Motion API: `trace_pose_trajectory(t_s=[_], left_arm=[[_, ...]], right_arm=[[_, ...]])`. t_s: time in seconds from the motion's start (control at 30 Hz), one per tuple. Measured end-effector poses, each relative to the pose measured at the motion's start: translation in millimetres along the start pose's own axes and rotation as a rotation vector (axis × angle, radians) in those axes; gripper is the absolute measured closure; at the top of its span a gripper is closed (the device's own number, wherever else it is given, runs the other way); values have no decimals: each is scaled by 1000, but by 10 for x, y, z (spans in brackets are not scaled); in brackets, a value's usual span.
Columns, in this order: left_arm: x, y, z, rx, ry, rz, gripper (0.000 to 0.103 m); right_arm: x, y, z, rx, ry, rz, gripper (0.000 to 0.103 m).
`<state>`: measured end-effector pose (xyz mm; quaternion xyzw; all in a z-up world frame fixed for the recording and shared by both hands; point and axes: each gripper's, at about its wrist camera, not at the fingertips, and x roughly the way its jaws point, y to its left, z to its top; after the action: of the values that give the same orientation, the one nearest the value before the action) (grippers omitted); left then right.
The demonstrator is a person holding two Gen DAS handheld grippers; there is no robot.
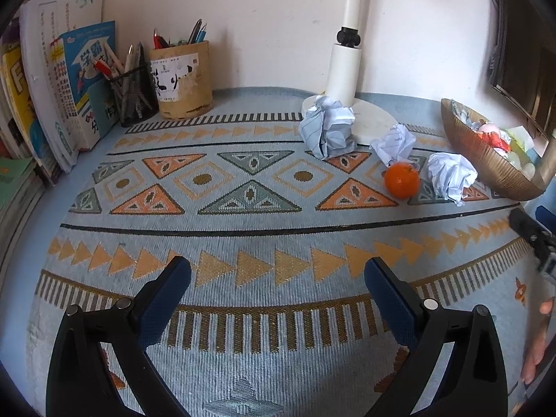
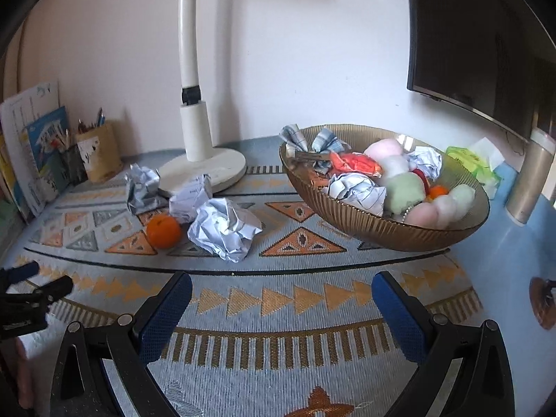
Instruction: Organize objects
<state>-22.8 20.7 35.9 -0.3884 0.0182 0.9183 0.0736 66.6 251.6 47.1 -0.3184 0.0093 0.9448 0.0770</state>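
Observation:
An orange mandarin (image 1: pixel 402 179) (image 2: pixel 163 231) lies on the patterned cloth (image 1: pixel 243 215) among three crumpled paper balls (image 1: pixel 328 130) (image 1: pixel 393 143) (image 1: pixel 450 176); the nearest paper ball (image 2: pixel 224 227) lies right of it in the right wrist view. A brown ribbed bowl (image 2: pixel 365 226) (image 1: pixel 486 170) on the right holds paper balls, soft toys and wrappers. My left gripper (image 1: pixel 277 271) hovers open over the cloth, well short of the mandarin. My right gripper (image 2: pixel 281 286) is open too, empty, in front of the bowl.
A white lamp base (image 2: pixel 208 170) (image 1: pixel 375 121) stands behind the paper balls. Two pen holders (image 1: pixel 182 80) (image 1: pixel 133 93) and leaning books (image 1: pixel 62 80) fill the back left. A dark monitor (image 2: pixel 469 52) hangs at the right, a green tissue pack (image 2: pixel 476 163) behind the bowl.

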Motion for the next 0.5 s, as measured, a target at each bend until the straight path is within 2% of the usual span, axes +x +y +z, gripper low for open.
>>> trace_pose_trajectory(t_s=[0.13, 0.5], left_arm=[[-13, -38, -6, 17, -4, 5, 3], [-28, -15, -8, 8, -10, -2, 3]], right_arm=[[-69, 95, -12, -50, -41, -38, 0], [-74, 124, -10, -62, -42, -56, 0]])
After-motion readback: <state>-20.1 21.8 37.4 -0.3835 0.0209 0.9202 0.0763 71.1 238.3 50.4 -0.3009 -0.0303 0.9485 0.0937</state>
